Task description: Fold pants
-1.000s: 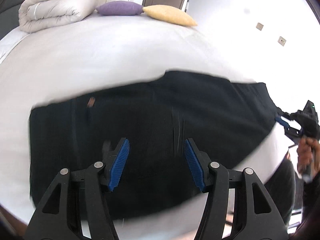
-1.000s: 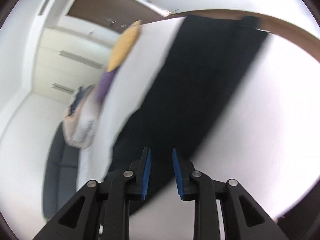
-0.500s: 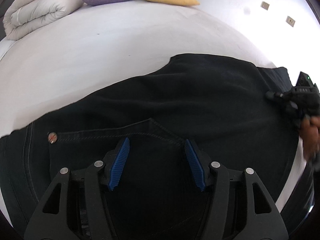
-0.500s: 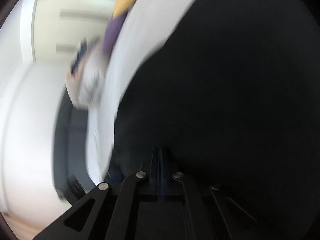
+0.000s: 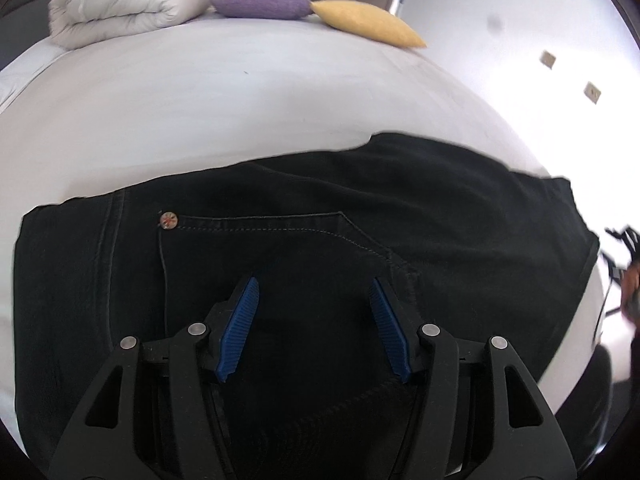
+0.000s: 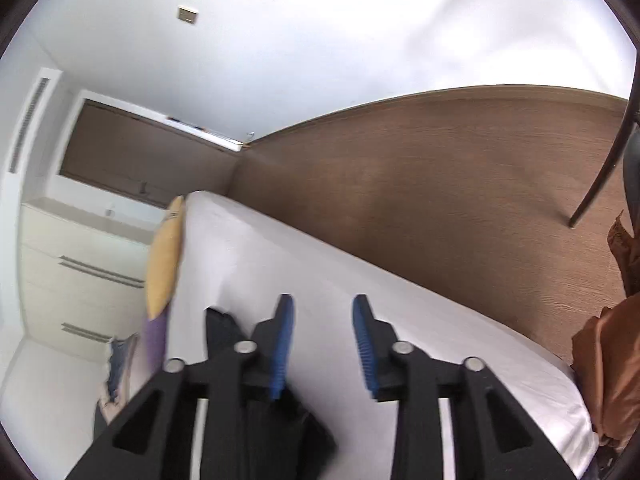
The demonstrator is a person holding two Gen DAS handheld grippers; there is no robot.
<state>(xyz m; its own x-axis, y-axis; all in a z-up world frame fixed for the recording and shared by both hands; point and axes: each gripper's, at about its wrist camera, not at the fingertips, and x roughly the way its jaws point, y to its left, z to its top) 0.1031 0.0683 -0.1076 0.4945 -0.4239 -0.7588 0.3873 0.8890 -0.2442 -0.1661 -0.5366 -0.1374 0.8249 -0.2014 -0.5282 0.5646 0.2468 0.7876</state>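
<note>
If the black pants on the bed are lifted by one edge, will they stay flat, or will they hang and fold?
The black pants would probably droop and fold: they lie in soft wrinkles on the bed. The thick seams and rivet suggest denim, so likely rather heavy for cloth, but not slippery. Lifting one edge would probably drag the rest along the sheet.

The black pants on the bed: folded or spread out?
Folded at least once: the black pants lie flat on the bed, a stitched pocket seam facing up, forming one short block rather than two long legs.
</note>
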